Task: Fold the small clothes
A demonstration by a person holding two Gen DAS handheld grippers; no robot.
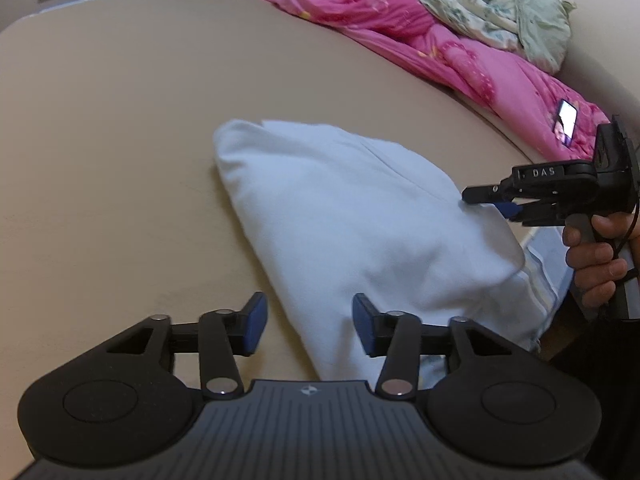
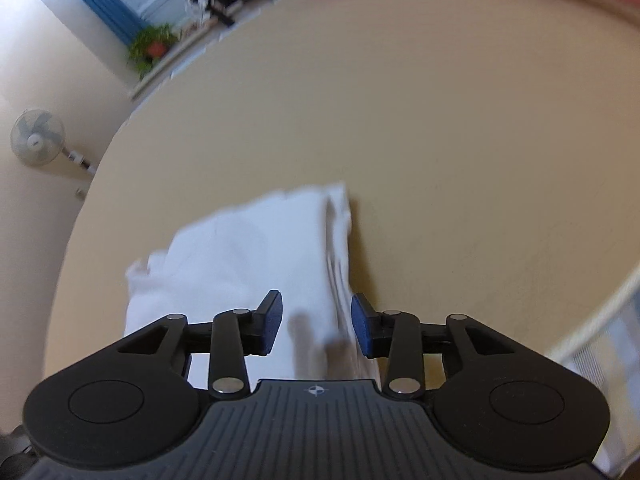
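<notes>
A white garment (image 1: 352,232) lies folded on a tan table (image 1: 120,140), filling the centre and lower right of the left wrist view. It is plain, soft cloth with a rounded far corner toward the upper left, a faint seam running across its top, and a ribbed or striped hem at the lower right where it reaches the table's edge. In the right wrist view the same garment (image 2: 248,256) looks blurred, with stacked layers showing along its right edge.

The left gripper (image 1: 308,324) sits at the bottom of its frame with its blue-padded fingers (image 1: 256,320) spread apart, nothing between them; the garment's near left edge runs down between and just beyond the tips. The right gripper (image 1: 496,200), at the right edge of the left wrist view, is held by a hand (image 1: 596,264) and points left at the garment's right corner; its tips are at the cloth. In its own view the right gripper (image 2: 316,320) stands spread wide over the garment's near end, holding nothing.

A pink blanket (image 1: 420,40) and a pale floral cloth (image 1: 500,4) lie at the upper right, a phone (image 1: 566,122) on the pink one.
</notes>
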